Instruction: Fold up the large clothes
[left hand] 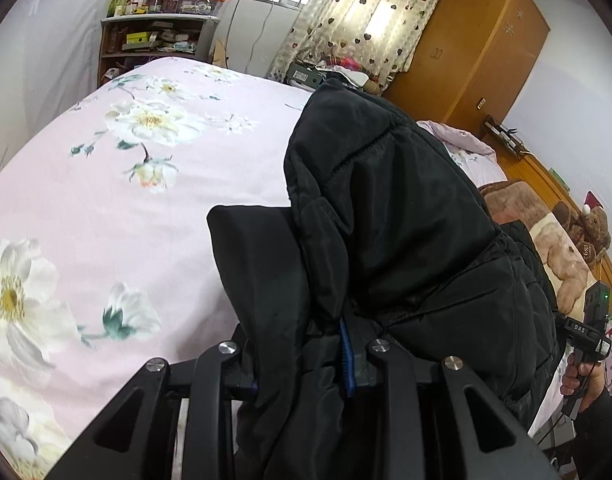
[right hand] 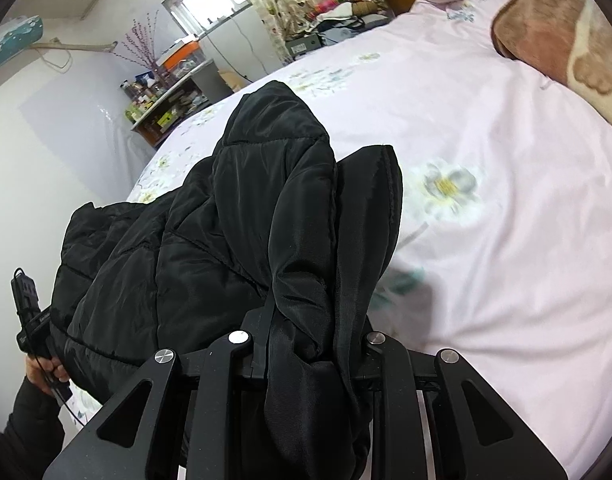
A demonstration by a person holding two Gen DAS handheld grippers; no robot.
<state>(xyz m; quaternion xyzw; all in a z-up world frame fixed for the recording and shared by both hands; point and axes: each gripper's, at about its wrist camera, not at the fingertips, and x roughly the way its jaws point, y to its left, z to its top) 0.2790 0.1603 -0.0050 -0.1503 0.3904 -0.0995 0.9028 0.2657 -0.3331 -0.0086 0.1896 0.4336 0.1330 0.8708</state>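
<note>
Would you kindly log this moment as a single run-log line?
left gripper: shut on black puffer jacket | right gripper: shut on black puffer jacket | jacket: lifted above floral bedsheet | fold: not yet done

black quilted jacket (left hand: 406,220), pink floral bedsheet (left hand: 106,200)

Black jacket (left hand: 390,216): quilted padded cloth, stitched seams, smooth synthetic shell with a faint sheen; one flap looks more matt and finely ribbed. Left gripper (left hand: 306,364): matt black plastic linkage with bright polished metal pivot caps; a blue strip, material unclear, beside the cloth. Right gripper (right hand: 306,356): same matt black plastic, same shiny metal caps. Bedsheet (left hand: 106,208): soft matt woven cloth, pale pink floral print, lightly creased. Blanket (right hand: 554,40): brown plush pile, fuzzy. Wardrobe (left hand: 478,48): orange-brown wood, smooth semi-gloss finish. Curtain (left hand: 358,12): thin translucent printed cloth.
</note>
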